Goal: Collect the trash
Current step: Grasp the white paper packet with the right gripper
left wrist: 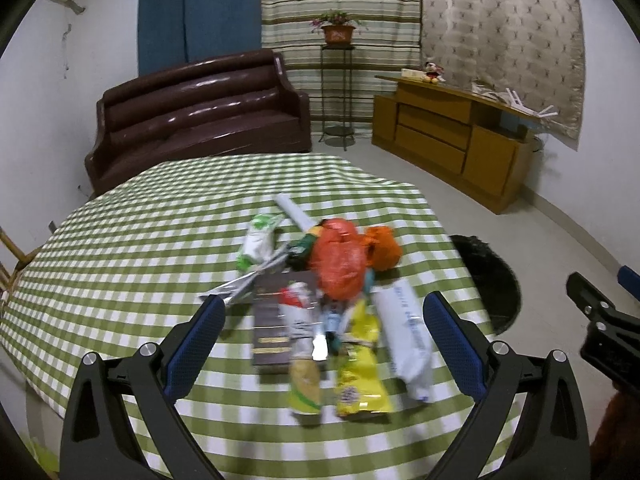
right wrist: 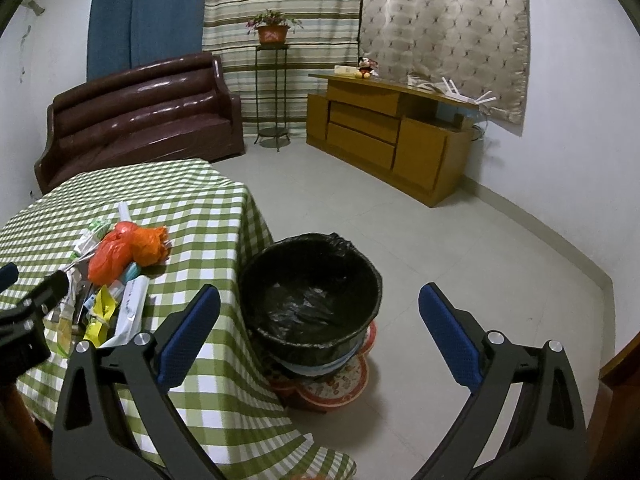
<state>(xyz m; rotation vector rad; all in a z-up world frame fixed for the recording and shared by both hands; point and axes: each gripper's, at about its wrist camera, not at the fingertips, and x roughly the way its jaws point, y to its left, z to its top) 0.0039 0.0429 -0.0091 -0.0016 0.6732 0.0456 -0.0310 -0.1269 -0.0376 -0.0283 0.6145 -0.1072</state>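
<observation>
A pile of trash lies on the green checked tablecloth (left wrist: 120,240): an orange plastic bag (left wrist: 340,264), a yellow snack packet (left wrist: 360,376), a white wrapper (left wrist: 408,332), a brown box (left wrist: 272,328) and a green-white packet (left wrist: 258,240). My left gripper (left wrist: 324,316) is open and empty, hovering over the near side of the pile. My right gripper (right wrist: 320,308) is open and empty, above the black-lined trash bin (right wrist: 312,288) on the floor beside the table. The pile also shows in the right wrist view (right wrist: 116,268).
The bin stands on a red patterned stool (right wrist: 332,384) at the table's right edge. A brown sofa (left wrist: 192,116), a plant stand (left wrist: 338,92) and a wooden cabinet (left wrist: 452,136) stand further back. Grey tiled floor (right wrist: 460,248) lies beyond the bin.
</observation>
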